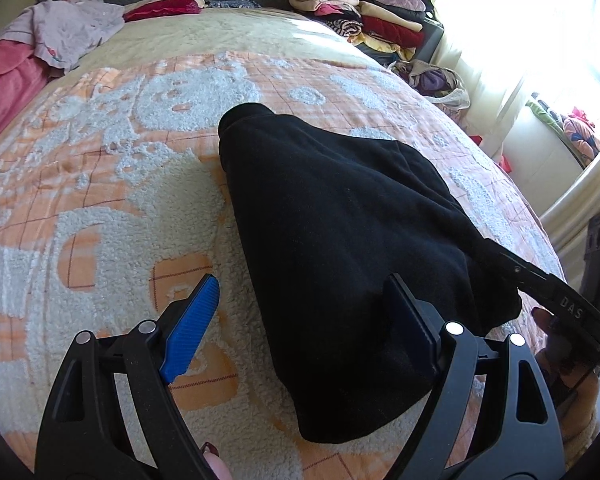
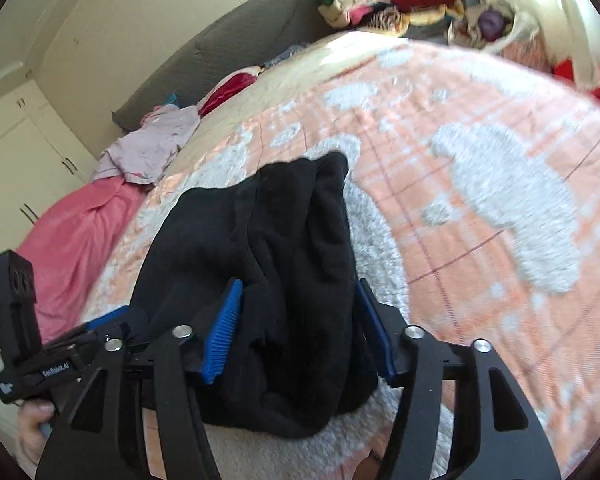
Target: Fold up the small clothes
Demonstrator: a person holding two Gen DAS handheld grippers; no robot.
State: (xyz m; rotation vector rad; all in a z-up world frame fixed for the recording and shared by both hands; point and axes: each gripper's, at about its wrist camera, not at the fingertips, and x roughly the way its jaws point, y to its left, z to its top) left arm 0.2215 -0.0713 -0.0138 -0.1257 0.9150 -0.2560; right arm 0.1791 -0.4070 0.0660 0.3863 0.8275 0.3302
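- Left wrist view shows the black garment (image 1: 340, 248) lying bunched on the bed (image 1: 100, 184), over the orange-and-white blanket, narrow end away and broad end near the camera.
- The left tongs (image 1: 300, 328) stand wide apart: one blue pad is over bare blanket, the other sits at the garment's near edge, pinching nothing.
- In the right wrist view, the right tongs (image 2: 296, 332) straddle a thick fold of the same cloth with their pads parted; they do not look to be pressing it, so I judge this an unclosed grip.
- To do the step well, seat each pair of tongs on a single layered edge, not on a thick wad, then close firmly.
- Lift both corners together and keep them level, so the cloth hangs flat instead of twisting.
- Carry the near edge over to the far edge and lay it down squarely.
- Risk: the thick fabric may slip from a shallow bite.
- Folded stacks (image 1: 364, 8) wait beyond the bed.
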